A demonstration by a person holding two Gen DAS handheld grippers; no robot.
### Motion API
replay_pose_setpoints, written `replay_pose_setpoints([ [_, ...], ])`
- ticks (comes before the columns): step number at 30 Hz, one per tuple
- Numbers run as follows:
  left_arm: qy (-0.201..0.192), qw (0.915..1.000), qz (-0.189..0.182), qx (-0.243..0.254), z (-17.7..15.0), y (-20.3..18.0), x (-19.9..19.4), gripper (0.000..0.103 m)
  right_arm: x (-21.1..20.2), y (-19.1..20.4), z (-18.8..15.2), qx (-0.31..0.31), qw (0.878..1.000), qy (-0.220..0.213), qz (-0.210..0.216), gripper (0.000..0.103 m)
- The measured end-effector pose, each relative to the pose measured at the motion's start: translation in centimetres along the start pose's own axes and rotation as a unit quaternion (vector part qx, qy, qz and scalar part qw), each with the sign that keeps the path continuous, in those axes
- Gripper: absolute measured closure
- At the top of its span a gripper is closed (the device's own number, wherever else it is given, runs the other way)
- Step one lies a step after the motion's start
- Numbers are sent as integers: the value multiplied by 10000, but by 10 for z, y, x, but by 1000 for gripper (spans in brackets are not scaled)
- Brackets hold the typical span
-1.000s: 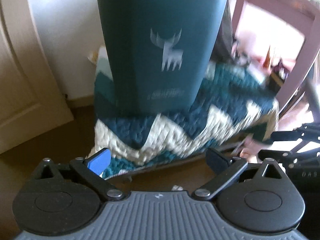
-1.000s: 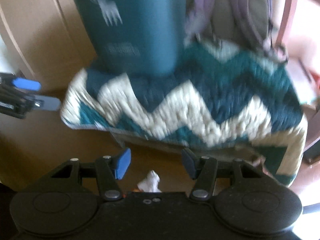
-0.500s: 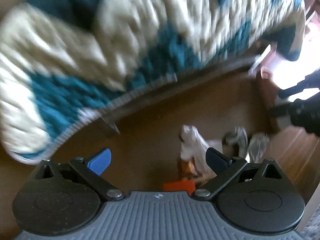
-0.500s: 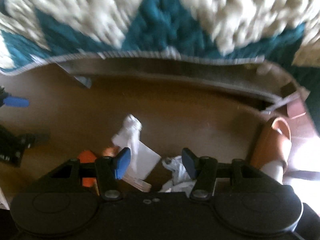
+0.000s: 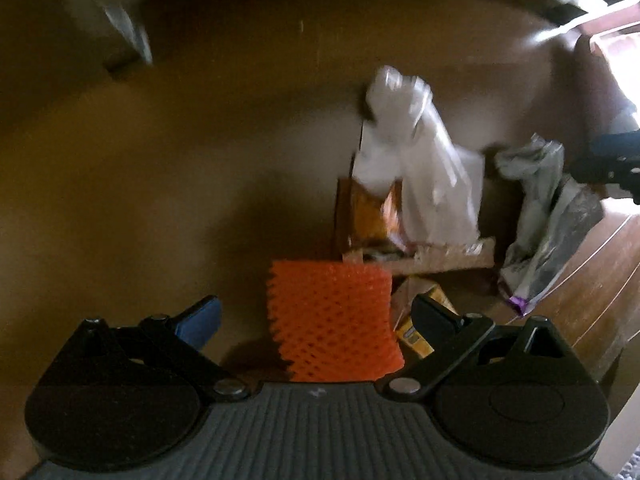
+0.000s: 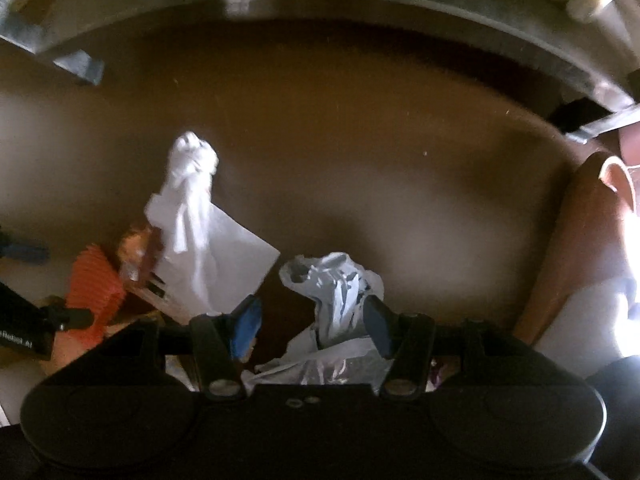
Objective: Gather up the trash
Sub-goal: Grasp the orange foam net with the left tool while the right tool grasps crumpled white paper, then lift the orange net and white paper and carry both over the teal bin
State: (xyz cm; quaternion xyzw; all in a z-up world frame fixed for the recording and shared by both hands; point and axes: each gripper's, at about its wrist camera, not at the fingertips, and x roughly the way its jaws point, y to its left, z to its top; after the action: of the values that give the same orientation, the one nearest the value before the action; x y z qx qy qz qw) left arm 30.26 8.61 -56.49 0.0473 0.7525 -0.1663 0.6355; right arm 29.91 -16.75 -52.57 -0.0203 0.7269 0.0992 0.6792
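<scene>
Orange foam net [image 5: 332,320] lies on the brown floor [image 5: 160,180] between the wide, empty jaws of the left gripper [image 5: 316,316] | grey crinkled bag [image 6: 336,292] sits between the spread jaws of the right gripper [image 6: 312,320], not squeezed | white bag [image 6: 196,208] lies near both

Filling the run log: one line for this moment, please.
stage: approach | left tongs: open over orange foam net | right tongs: open over crumpled grey plastic bag | held: nothing
</scene>
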Motion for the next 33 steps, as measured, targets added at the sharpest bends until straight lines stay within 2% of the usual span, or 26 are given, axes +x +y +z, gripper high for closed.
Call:
replay_pose_setpoints([
  [4,395,9991,-87,-95,-2,-3,29,2,23,-4,3,41,9998,199,-86,47],
  [8,594,9968,-212,-489,-2,7,49,5,44,-4,7,-95,9989,407,-225,47],
  [14,822,9943,-197,-645,-2,13,66,36,58,-3,10,-338,9974,478,-425,50],
  [15,827,9943,-184,-650,-2,12,67,51,58,-2,11,-391,9972,442,-454,53],
  [16,842,9942,-158,-657,-2,12,68,59,57,0,11,-447,9968,403,-521,60],
  [17,815,9943,-134,-678,-3,12,67,61,56,2,11,-474,9966,375,-566,72],
  [18,761,9947,-170,-669,-3,12,66,74,56,3,12,-473,9962,381,-621,85],
  [19,742,9950,-169,-640,-3,11,66,79,54,5,13,-436,9962,383,-644,86],
  [21,693,9957,-68,-618,-4,13,63,84,46,8,13,-466,9970,243,-571,88],
  [25,516,9967,1,-631,3,13,47,86,17,17,14,-492,9970,-119,-591,90],
  [33,-26,9986,104,-527,16,17,-22,86,-61,23,22,-551,9936,-818,-552,90],
])
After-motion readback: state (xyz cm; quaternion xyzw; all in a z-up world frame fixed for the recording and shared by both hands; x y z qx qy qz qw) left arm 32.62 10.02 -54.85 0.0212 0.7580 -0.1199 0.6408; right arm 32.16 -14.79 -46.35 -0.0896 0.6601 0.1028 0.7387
